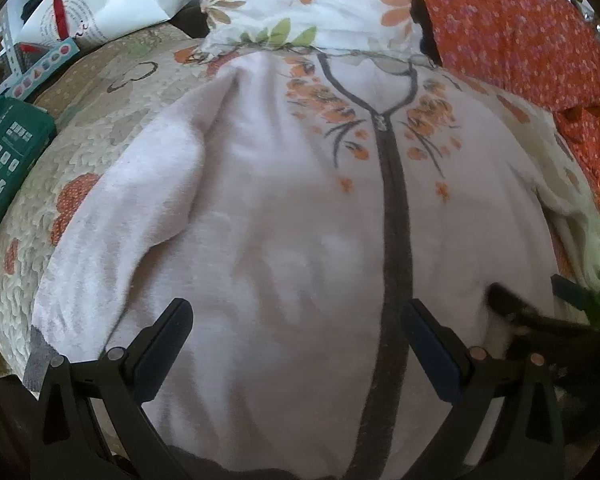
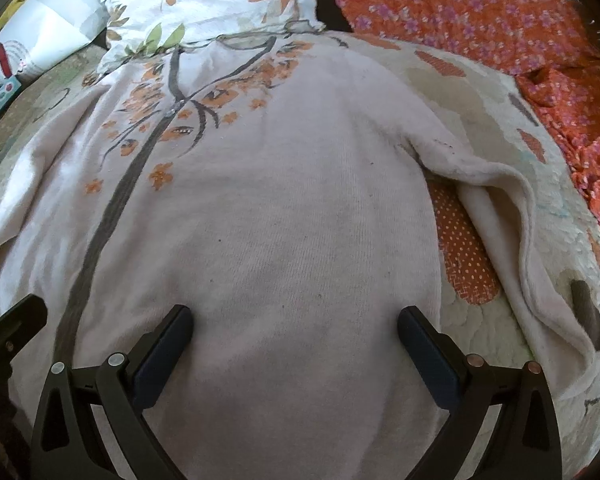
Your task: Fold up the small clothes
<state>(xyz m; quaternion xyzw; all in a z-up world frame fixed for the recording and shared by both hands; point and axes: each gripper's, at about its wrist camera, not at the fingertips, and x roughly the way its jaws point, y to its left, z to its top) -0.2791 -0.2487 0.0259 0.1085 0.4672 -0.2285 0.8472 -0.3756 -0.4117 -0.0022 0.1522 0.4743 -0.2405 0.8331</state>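
Quilt (image 2: 480,320) under zip cardigan (image 2: 300,220).

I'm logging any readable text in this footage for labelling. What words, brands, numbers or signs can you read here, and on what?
None can be read for certain.
White paper bag: a ring of small print beside a red mark, too blurred to read.
Green box: rows of small white icons and print, too small to read.
Light blue strip: coloured shapes, no legible words.
Pale zip-up sweater: orange flower print only, no text.
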